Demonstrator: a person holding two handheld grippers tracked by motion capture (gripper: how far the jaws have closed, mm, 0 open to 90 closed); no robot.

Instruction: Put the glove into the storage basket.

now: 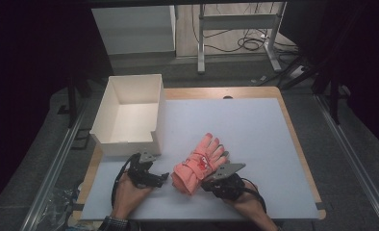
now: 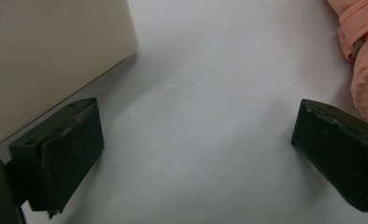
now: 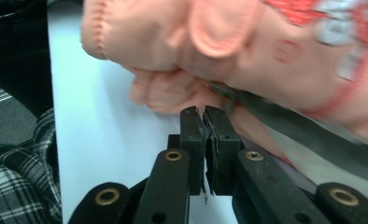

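So we've got a pink glove point(image 1: 199, 163) lying on the white worktop point(image 1: 255, 139), a bit below the middle of the high view, rolled or folded at its cuff end with the glove's digits pointing toward the upper right of the frame. There's some red and white patterning on its back.

Our right gripper point(image 1: 215, 179) sits at the glove's lower right edge in the high view, right up against the fabric. In the right gripper view its fingers point(image 3: 193, 128) are pressed together with barely a slit between them, tips point(image 3: 203, 112) up against the underside of the glove point(image 3: 229, 51). We can't tell whether a bit of fabric is pinched between them; it looks like they're just closed on themselves. A dark strap runs off the glove toward the lower right of that view, and a plaid sleeve point(image 3: 18, 177) shows in the lower left corner.

Our left gripper point(image 1: 161, 179) is just left of the glove in the high view, near it but apart. Its fingers point(image 2: 65, 154) stand wide apart with only bare worktop between them; the glove point(image 2: 364, 56) peeks in at the upper right of the left gripper view.

The open white box point(image 1: 130, 113) sits in the left-centre of the high view, its side wall point(image 2: 46, 60) filling the upper left of the left gripper view.
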